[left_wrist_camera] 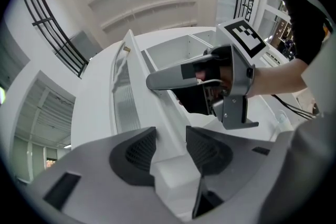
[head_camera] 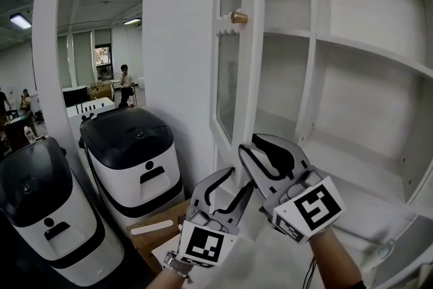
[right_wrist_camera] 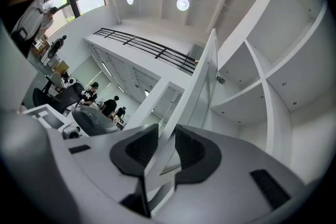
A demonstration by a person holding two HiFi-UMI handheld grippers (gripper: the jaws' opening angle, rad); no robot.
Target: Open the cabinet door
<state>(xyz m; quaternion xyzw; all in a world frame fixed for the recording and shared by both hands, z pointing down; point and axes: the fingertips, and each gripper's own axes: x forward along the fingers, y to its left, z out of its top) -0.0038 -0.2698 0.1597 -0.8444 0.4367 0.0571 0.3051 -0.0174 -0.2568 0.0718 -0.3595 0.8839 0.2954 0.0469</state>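
The white-framed cabinet door with a ribbed glass pane (head_camera: pixel 229 81) already stands swung out from the white shelved cabinet (head_camera: pixel 358 51), nearly edge-on to you. Its long axis is upright and its small brass knob (head_camera: pixel 238 17) sits high above both hands. Your right gripper (head_camera: pixel 255 145) is the one on it. It points slightly upward and straddles the door's free edge low down, far below the knob. In the right gripper view the white stile fills the gap and both dark pads look pressed against it.

Your left gripper (head_camera: pixel 237 181) sits just below and to the left of the right one, jaws spread wide. White woodwork shows in its gap, but I can't tell whether the pads touch it, so I count that hand as holding nothing.

The opening left to gain looks to lie to your left, away from the shelves. The right hand is placed to lead that swing.
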